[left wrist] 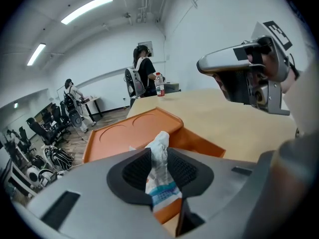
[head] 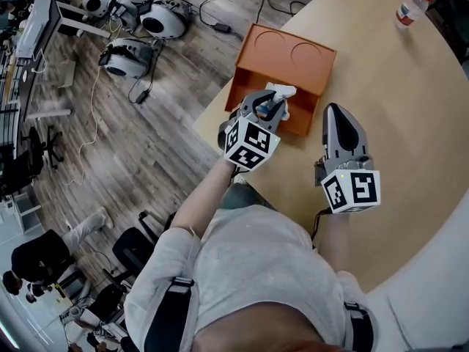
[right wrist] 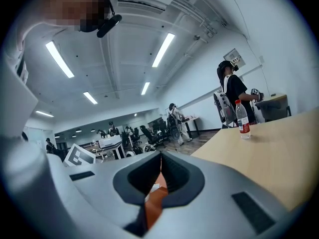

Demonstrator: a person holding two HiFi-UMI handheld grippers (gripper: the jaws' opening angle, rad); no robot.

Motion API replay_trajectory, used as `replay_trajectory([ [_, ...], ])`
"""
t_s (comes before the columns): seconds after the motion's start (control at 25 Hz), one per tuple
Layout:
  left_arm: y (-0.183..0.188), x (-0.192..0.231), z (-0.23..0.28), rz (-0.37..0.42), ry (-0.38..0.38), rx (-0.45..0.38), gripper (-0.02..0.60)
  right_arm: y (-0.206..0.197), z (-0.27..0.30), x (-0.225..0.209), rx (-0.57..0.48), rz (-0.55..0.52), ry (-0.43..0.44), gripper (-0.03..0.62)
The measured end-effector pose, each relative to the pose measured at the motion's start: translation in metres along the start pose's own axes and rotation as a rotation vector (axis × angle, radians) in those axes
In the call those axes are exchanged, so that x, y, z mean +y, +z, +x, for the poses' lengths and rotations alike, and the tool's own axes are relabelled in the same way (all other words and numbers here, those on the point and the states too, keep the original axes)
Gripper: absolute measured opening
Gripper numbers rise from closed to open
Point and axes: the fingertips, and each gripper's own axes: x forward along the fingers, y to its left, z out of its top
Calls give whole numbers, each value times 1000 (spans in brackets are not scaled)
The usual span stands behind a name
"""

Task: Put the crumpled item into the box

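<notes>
1. Left gripper [head: 275, 107] pinches the crumpled white wrapper with teal print [left wrist: 160, 168] between its ribbed pads. The jaws are narrowed onto it, and the wrapper's top pokes out above them.
2. We place the wrapper over the open orange plastic box [head: 293, 125], close to its near wall. It does not look to be inside yet.
3. We judge that the release is the step in hand. The next move calls for dipping the tips over the cavity, then parting the jaws so the wrapper falls clear of the wall.
4. Right gripper [head: 335, 112] has its jaws closed together on nothing. It is over the light wooden table [head: 410, 108], just beside the box and not touching it.
5. The box's flat lid with two round recesses [head: 289, 53] lies open on the far side.
6. A clear plastic bottle [head: 410, 9] stands at the far table edge, well apart. White headsets [head: 139, 28] lie on the floor.
7. We see nothing blocking the box's mouth. The likely snag is the wrapper clinging to a pad or catching on the rim.
</notes>
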Motion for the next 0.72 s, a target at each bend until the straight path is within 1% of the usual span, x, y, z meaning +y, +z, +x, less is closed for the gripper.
replay_trajectory([
  [0.12,-5,-3,9,15,-25,38,103,-2,0,-5,1,10,-7,9],
  [0.36,-16,-9,22,62,-51,118,104,-6,-1,-10,7,26,-9,9],
  [0.72,-29,-21,31,103,-86,186,110,-13,-3,-11,14,44,-3,9],
])
